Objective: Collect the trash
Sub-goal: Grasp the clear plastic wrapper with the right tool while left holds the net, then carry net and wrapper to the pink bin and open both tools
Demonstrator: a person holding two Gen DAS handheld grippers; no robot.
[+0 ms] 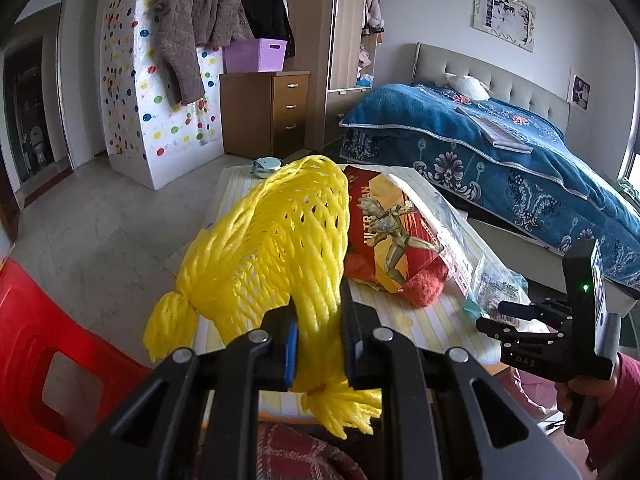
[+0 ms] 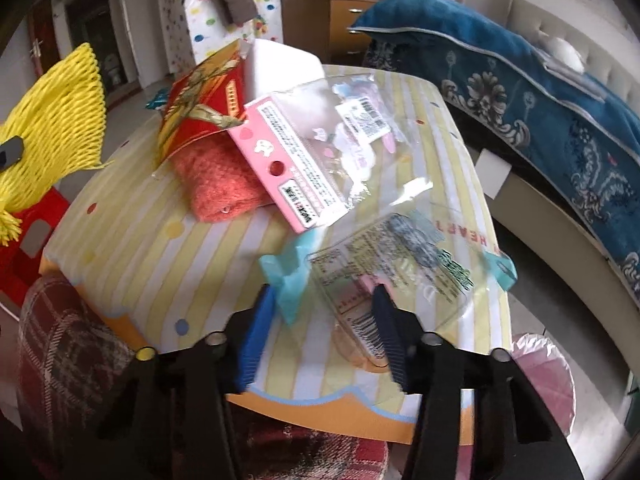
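My left gripper [image 1: 318, 344] is shut on a yellow foam fruit net [image 1: 272, 256] and holds it up above the near edge of the small table; the net also shows in the right wrist view [image 2: 52, 128]. My right gripper [image 2: 324, 320] is open, its jaws on either side of a clear plastic wrapper with teal ends [image 2: 384, 268] lying on the table. It also shows in the left wrist view [image 1: 504, 320]. A red Ultraman card pack [image 2: 200, 104], a pink-backed plastic package [image 2: 296, 160] and an orange knitted cloth [image 2: 216, 184] lie behind.
The table [image 2: 132, 240] has a yellow striped cover. A red plastic stool [image 1: 52, 356] stands at left. A pink bag-lined bin [image 2: 540, 364] sits at the table's right. A bed with a blue cover [image 1: 500, 148] is at right, a wooden drawer cabinet [image 1: 264, 108] behind.
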